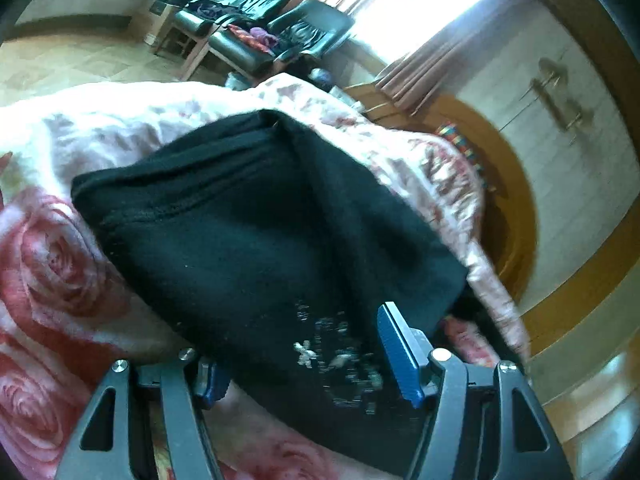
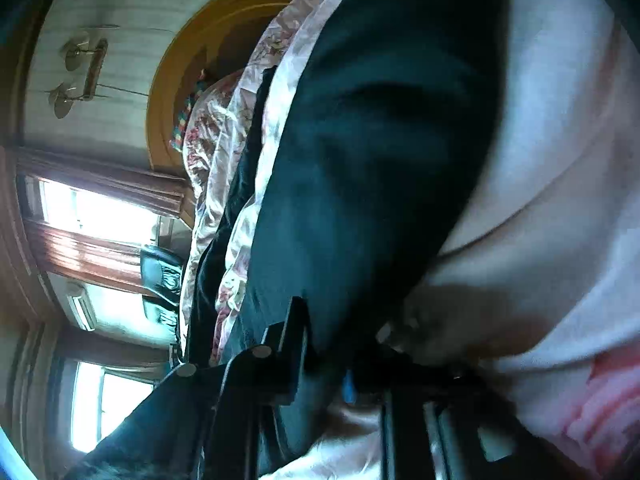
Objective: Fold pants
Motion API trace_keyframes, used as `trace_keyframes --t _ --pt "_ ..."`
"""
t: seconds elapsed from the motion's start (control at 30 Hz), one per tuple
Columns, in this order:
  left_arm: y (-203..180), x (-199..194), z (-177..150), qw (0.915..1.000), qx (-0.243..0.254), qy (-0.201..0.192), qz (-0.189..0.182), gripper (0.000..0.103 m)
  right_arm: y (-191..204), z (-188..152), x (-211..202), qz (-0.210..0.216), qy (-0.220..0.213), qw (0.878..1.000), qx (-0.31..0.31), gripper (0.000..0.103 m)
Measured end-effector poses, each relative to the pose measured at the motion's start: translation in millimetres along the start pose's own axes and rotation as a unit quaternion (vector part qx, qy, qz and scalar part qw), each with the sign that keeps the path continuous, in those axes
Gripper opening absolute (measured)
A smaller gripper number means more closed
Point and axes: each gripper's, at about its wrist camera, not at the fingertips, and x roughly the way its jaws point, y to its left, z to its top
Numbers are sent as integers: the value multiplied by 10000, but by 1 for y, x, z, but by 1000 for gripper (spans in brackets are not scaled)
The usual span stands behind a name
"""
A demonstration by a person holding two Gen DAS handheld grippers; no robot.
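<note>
Left wrist view: the pants (image 1: pixel 256 216), black and partly folded, lay on the bed (image 1: pixel 48 264) over a rose-print blanket. The left tongs (image 1: pixel 316 364) stood apart, straddling the near edge of the cloth without pinching it. The fabric looked soft, thick and limp, likely light but prone to sag and slide on itself, so a hold at a seam or a doubled edge should carry best. Chairs (image 1: pixel 280 28) heaped with clothes stood well apart by the window, and a cupboard (image 1: pixel 560 120) stood beside the bed; neither blocked the work.

Right wrist view: the picture was rolled and blurred. The right tongs (image 2: pixel 344 384) were together, apparently clamped on the dark edge of the pants (image 2: pixel 380 160), though the pads were mostly hidden. The rumpled blanket (image 2: pixel 560 200) lay just beside and could get caught up in the grip.
</note>
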Motion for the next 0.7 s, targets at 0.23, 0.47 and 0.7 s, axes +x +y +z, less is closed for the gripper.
trace_keyframes --t 0.23,0.47,0.7 --pt "-1 14 1 9993 89 209 308 70 1 0 2 -254 188 9994 -140 9" --pt "24 2 18 9929 -971 608 322 13 20 -3 -13 -353 -37 9979 -549 9" --pt "-2 -62 21 9980 -562 -95 -285 6 67 -10 -60 -193 -569 9883 -1403 8"
